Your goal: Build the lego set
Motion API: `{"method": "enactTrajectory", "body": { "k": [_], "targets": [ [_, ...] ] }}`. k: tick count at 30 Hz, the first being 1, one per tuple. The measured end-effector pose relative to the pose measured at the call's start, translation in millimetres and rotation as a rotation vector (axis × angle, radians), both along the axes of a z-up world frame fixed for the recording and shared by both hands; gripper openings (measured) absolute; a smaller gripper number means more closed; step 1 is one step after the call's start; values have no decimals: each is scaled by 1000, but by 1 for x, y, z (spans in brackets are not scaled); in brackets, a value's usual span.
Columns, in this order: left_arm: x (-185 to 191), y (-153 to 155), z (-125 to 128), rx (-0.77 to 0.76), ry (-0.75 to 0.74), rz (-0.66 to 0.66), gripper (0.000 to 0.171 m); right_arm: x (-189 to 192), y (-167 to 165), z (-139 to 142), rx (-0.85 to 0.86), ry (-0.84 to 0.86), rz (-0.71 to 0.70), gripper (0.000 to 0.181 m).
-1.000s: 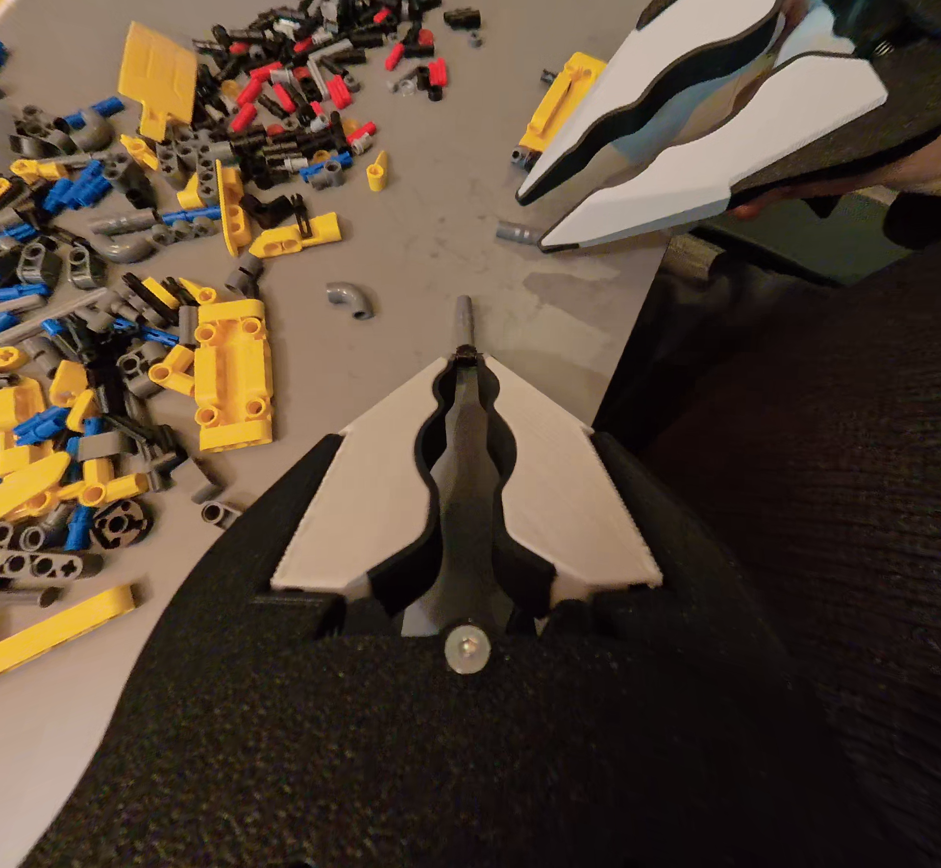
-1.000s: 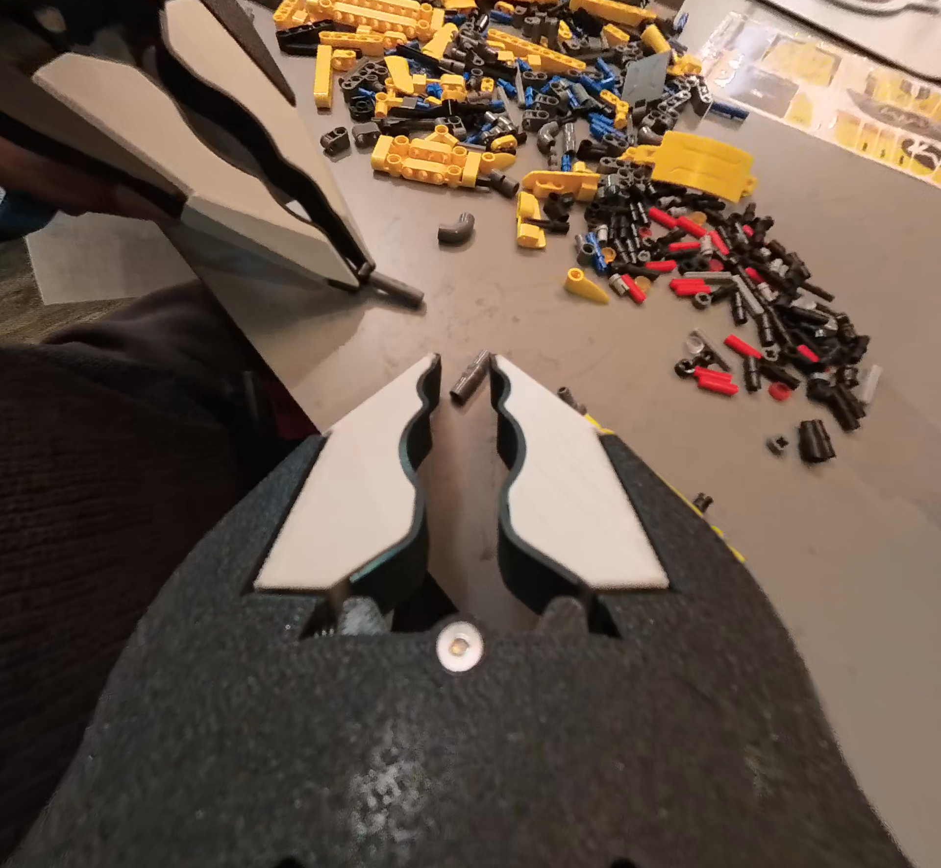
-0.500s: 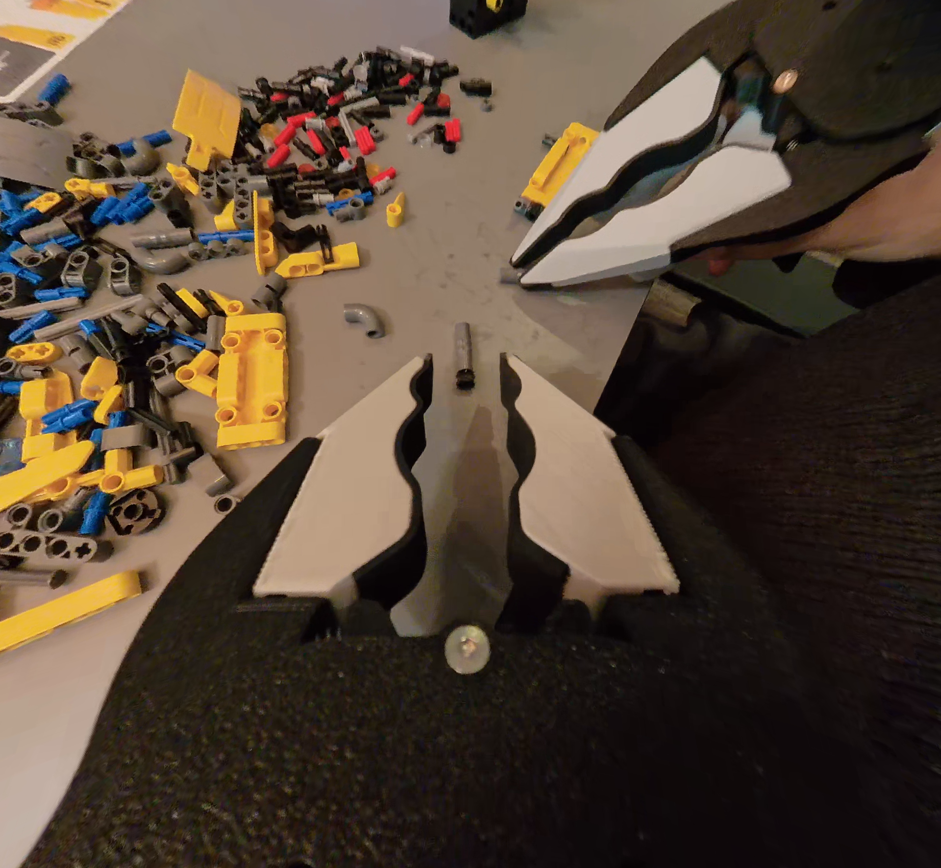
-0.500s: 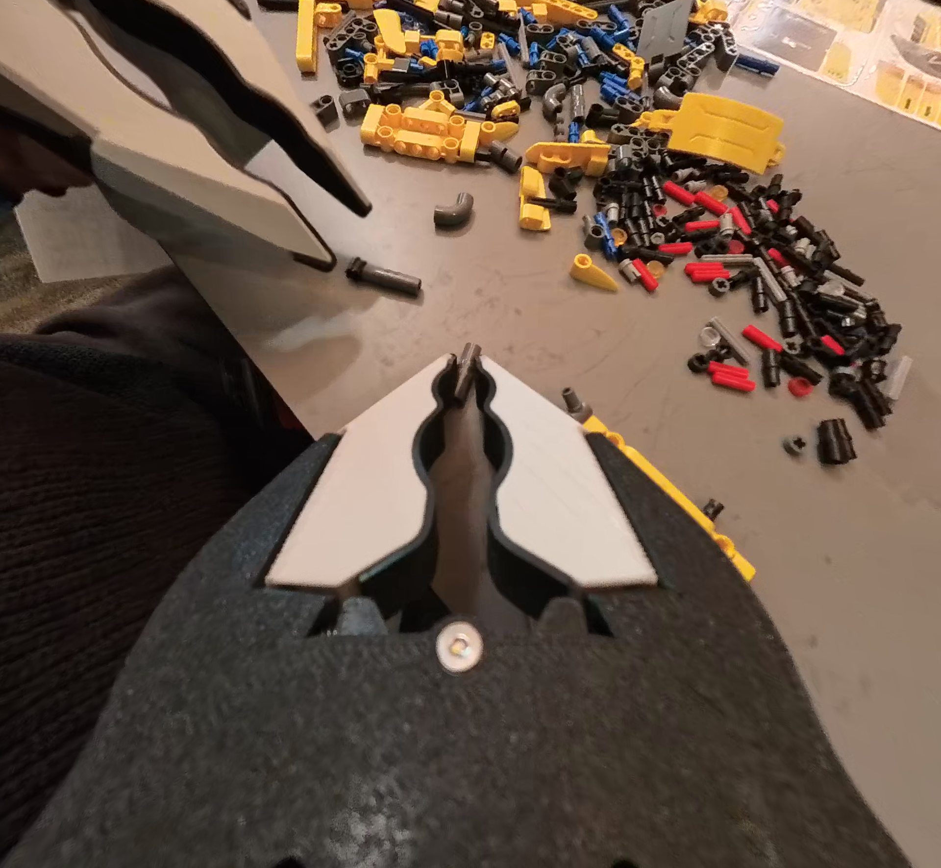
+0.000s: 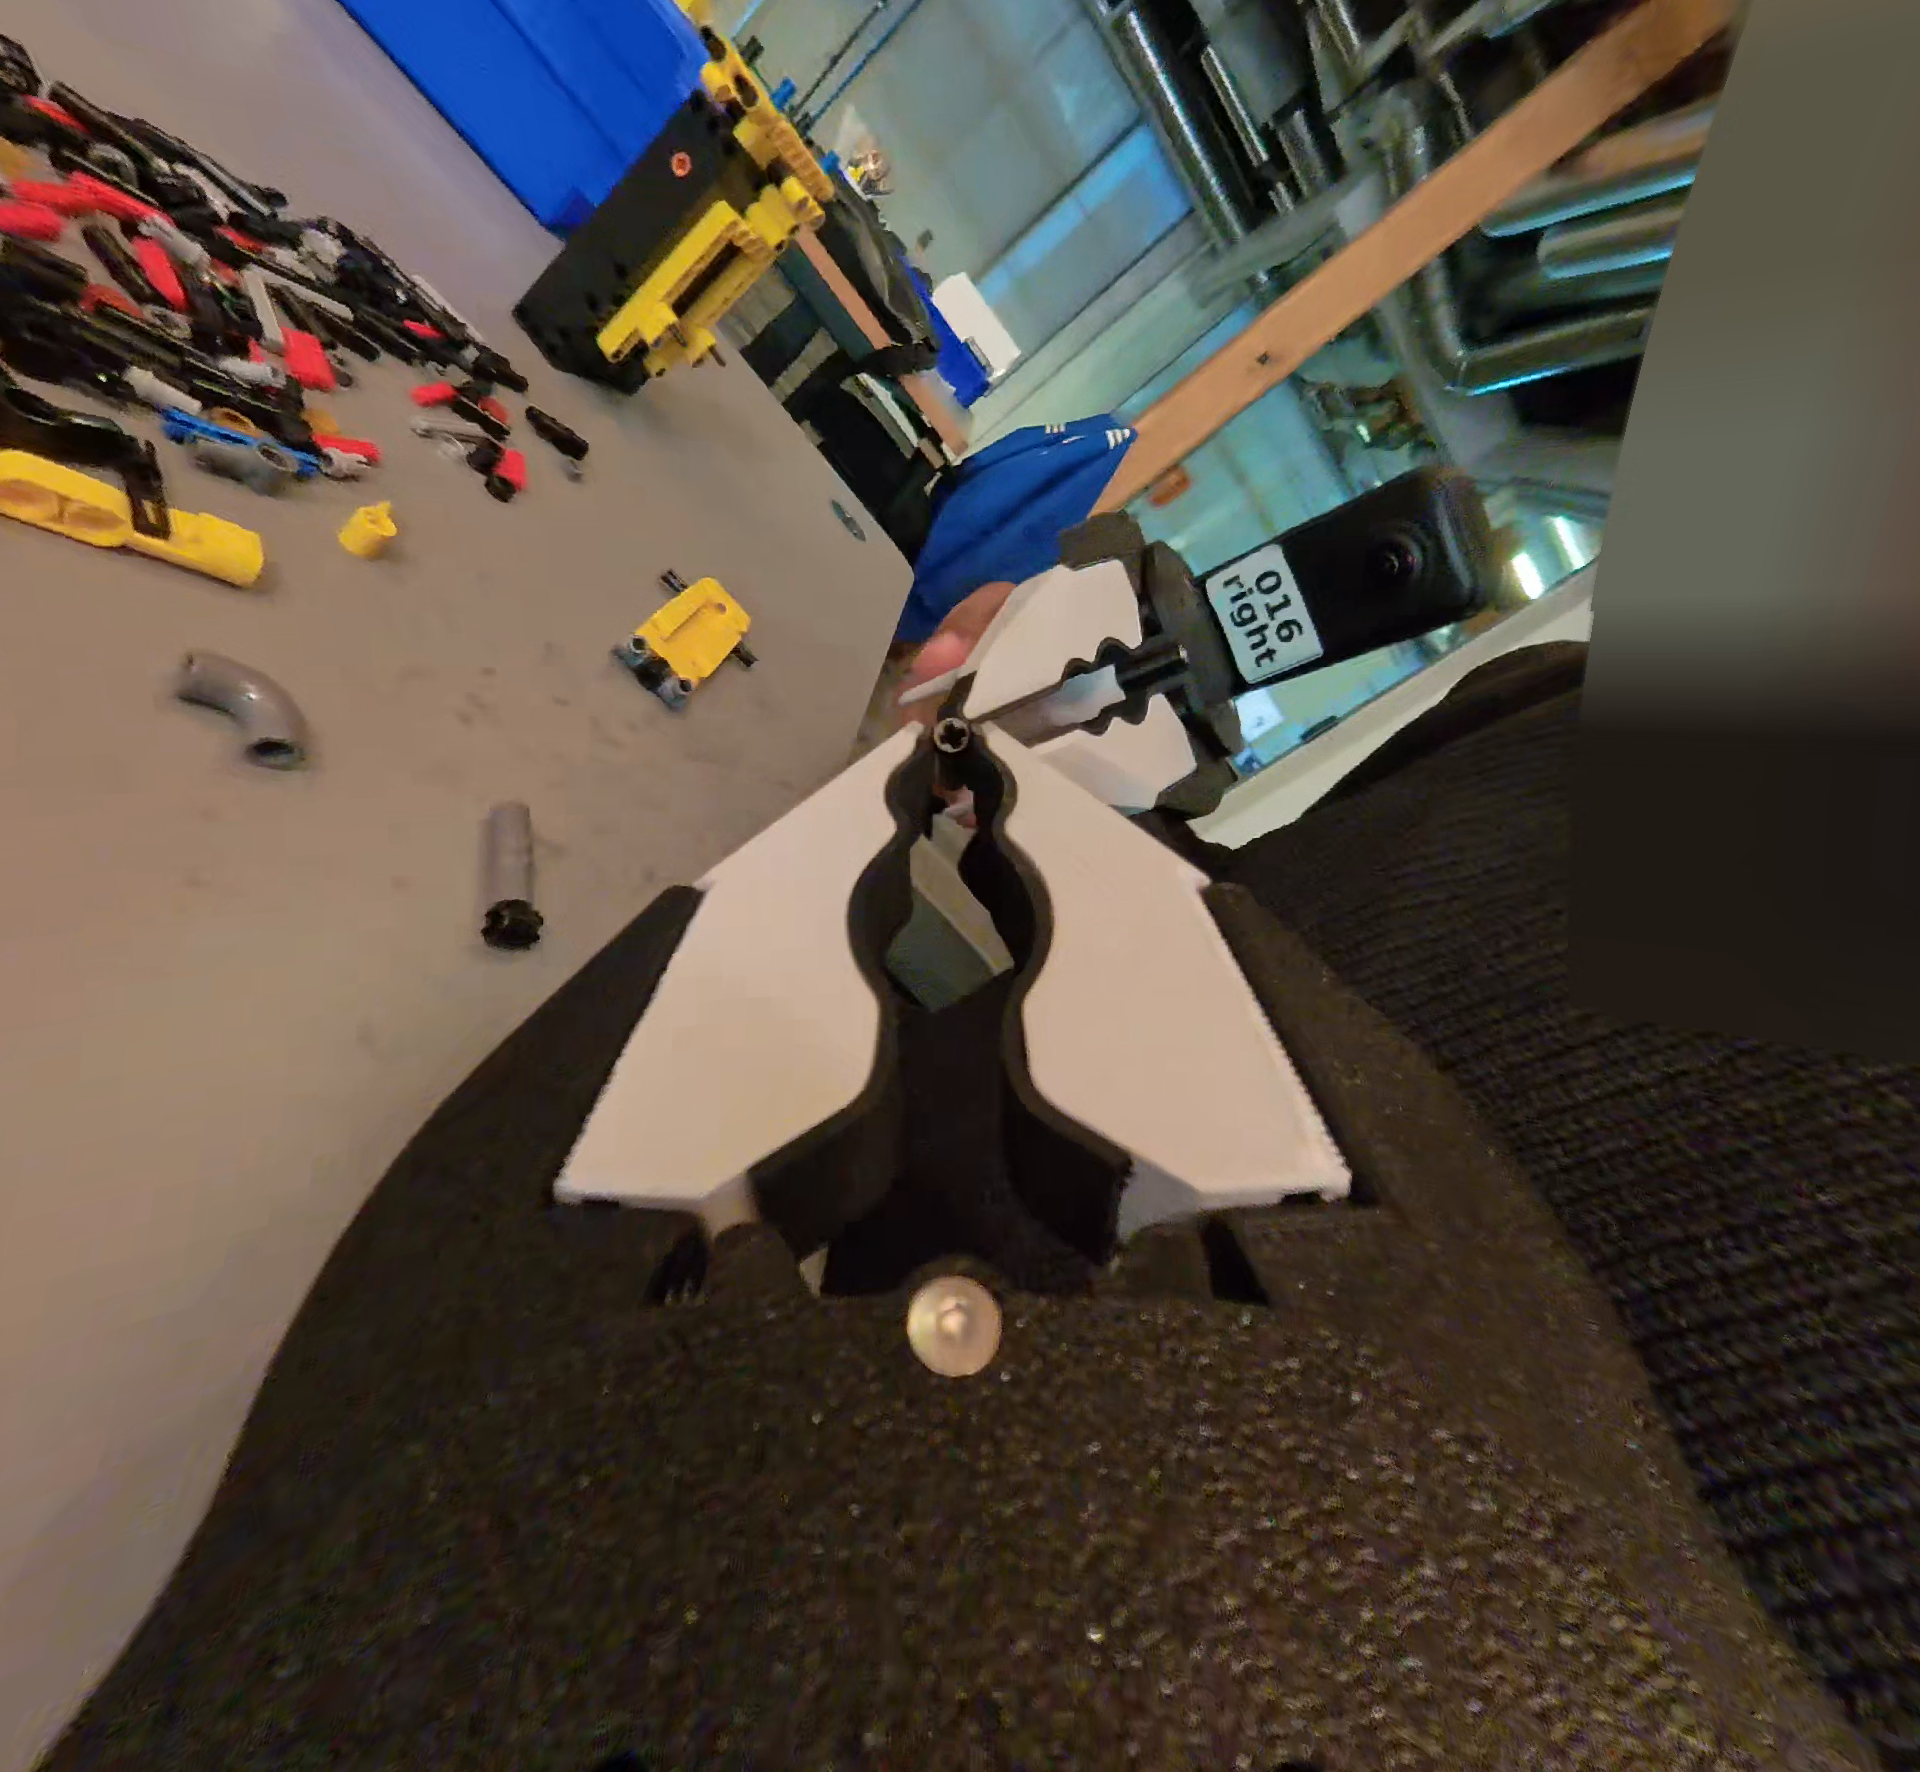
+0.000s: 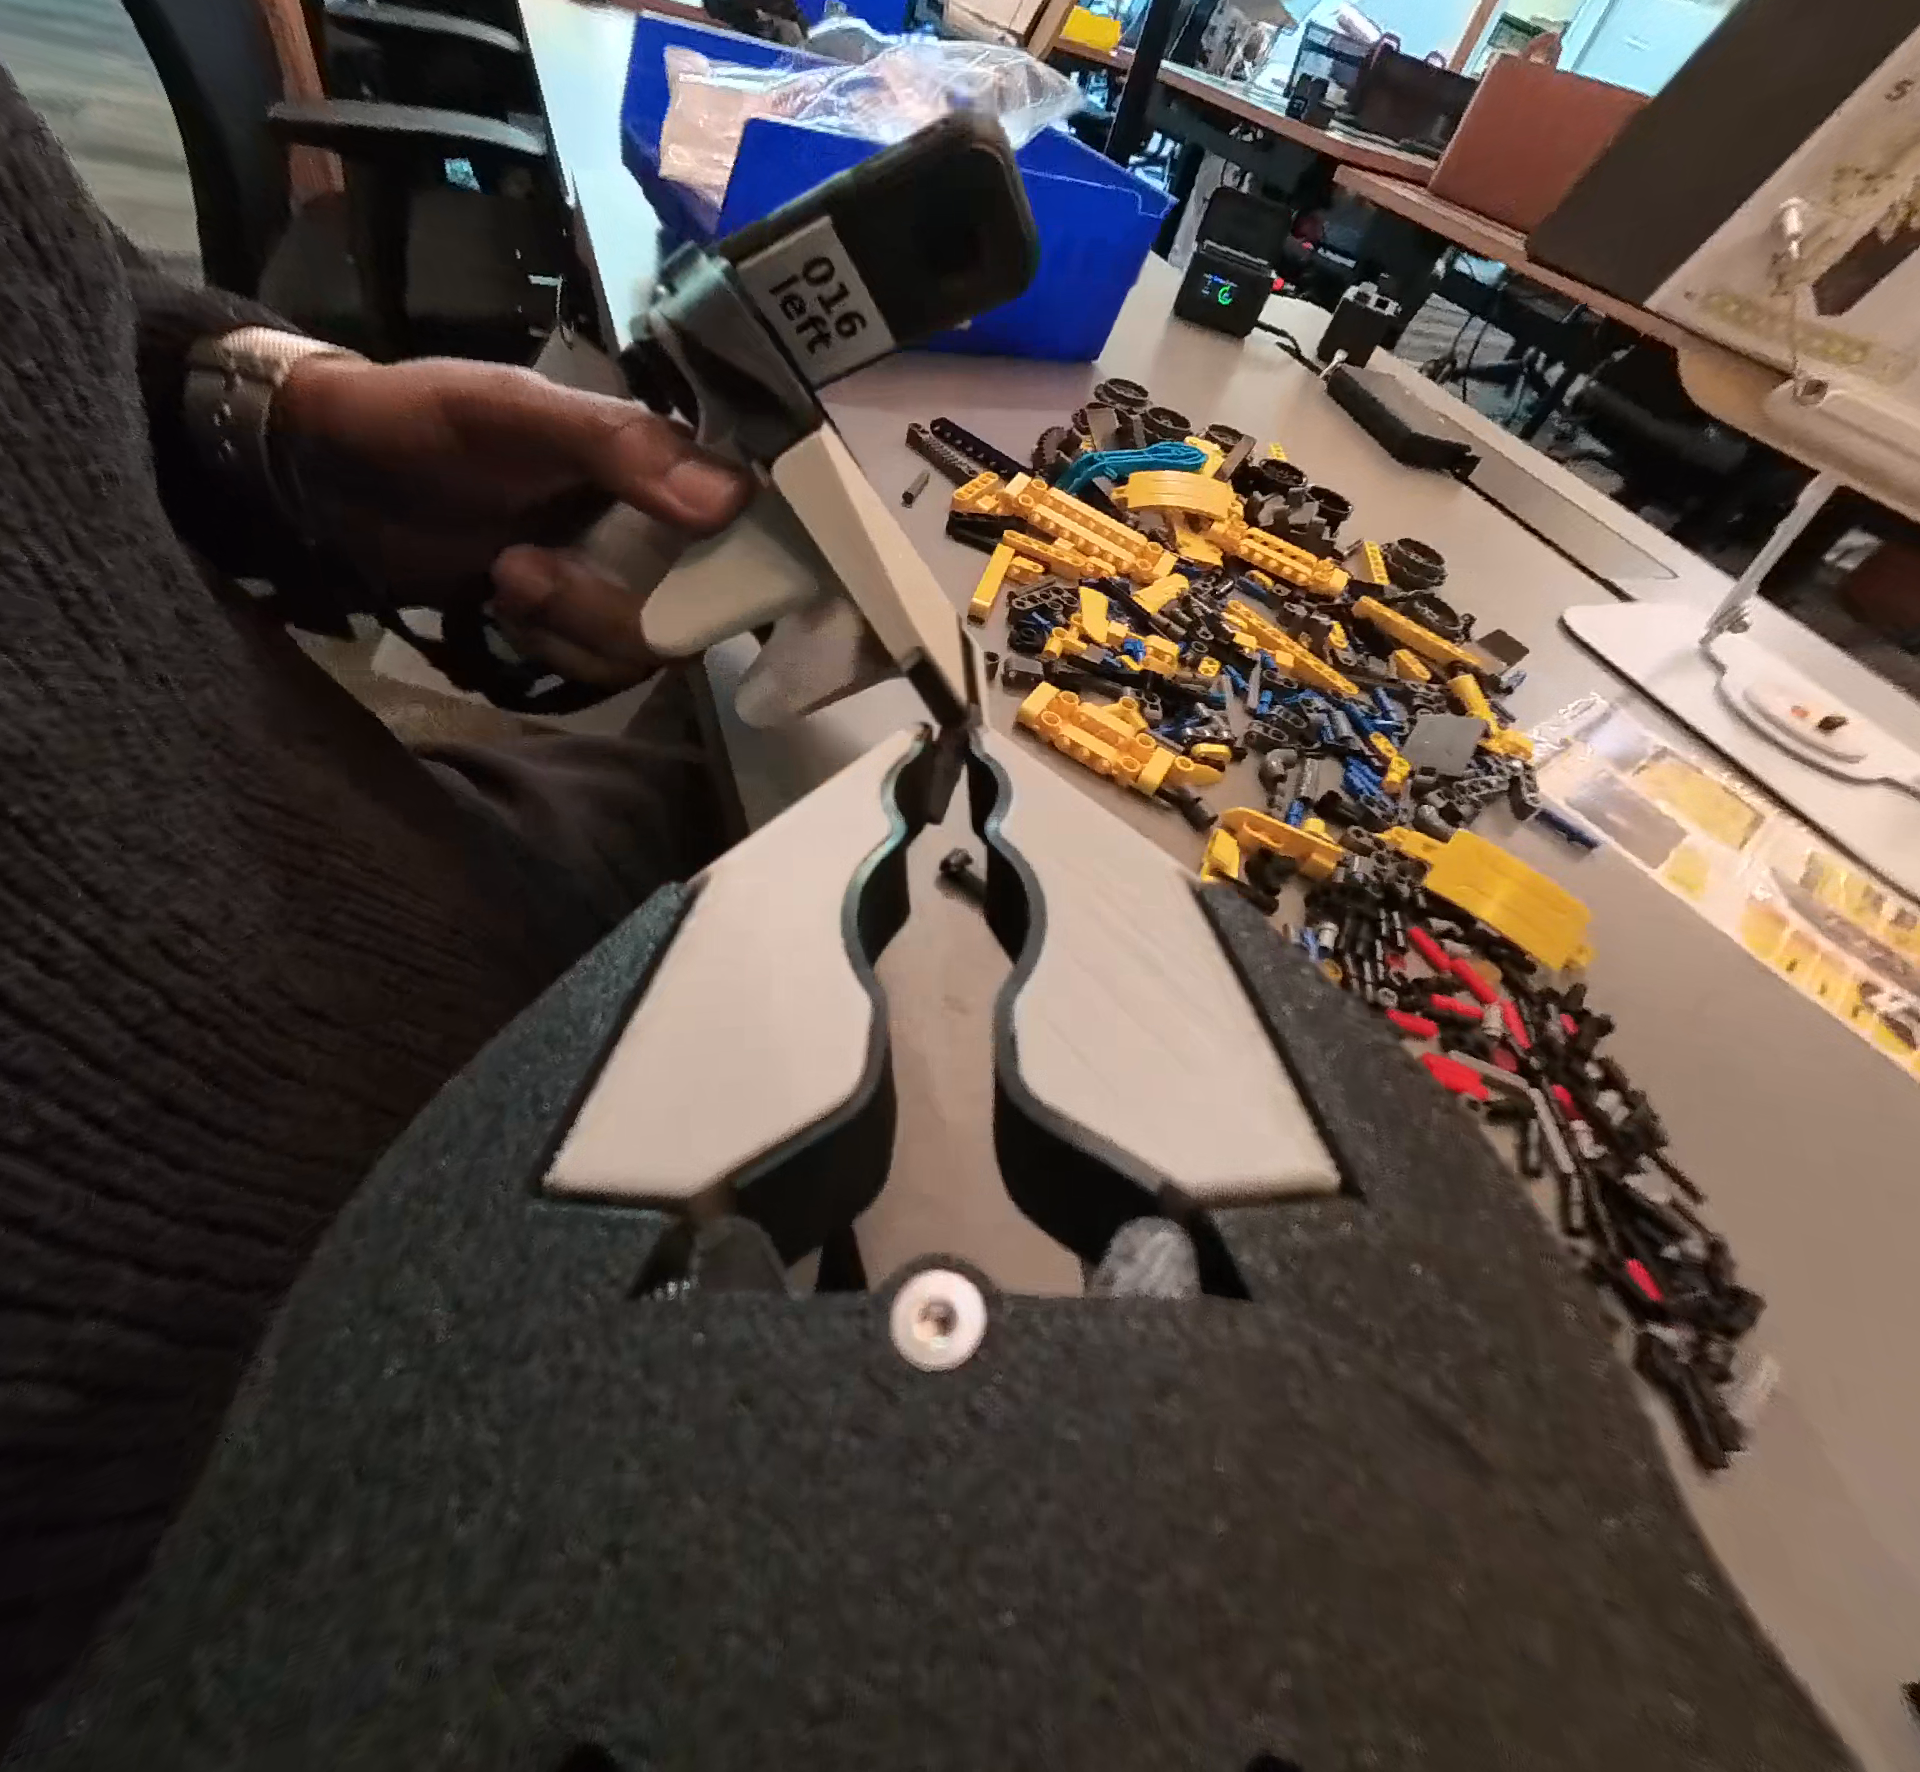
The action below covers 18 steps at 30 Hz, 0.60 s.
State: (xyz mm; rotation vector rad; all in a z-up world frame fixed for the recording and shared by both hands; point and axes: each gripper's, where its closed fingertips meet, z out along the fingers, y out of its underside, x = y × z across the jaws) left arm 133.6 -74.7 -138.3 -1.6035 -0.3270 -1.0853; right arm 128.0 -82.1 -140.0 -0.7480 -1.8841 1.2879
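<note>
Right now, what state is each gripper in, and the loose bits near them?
left gripper: shut on dark pin, held off the table
right gripper: shut on a dark pin too; cannot tell if it is the same piece
grey pin: lying loose on table
grey elbow: lying loose on table
black-and-yellow assembly: standing upright
blue bin: open, clear bags inside

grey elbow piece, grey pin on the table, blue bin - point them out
grey elbow piece [image 5: 244, 702], left wrist view, on its bend
grey pin [image 5: 507, 858], left wrist view, mid-shaft
blue bin [image 6: 1049, 268], right wrist view, front wall
</note>
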Motion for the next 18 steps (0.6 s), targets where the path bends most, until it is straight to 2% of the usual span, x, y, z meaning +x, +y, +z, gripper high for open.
{"method": "enactTrajectory", "body": {
  "k": [4, 10, 14, 18],
  "targets": [
    [3, -2, 4, 13, -52, -40, 5, 3, -2, 4, 61, 36, 51, 6],
    [-3, -1, 11, 44, -99, -17, 5, -2, 0, 12, 6, 66, 54, 7],
    [-16, 0, 16, 76, -178, 36, 5, -9, 7, 18, -43, 108, -5, 35],
    [-20, 2, 21, 108, -277, 41, 5, -14, 13, 22, -64, 160, -62, 35]
  ]
}}
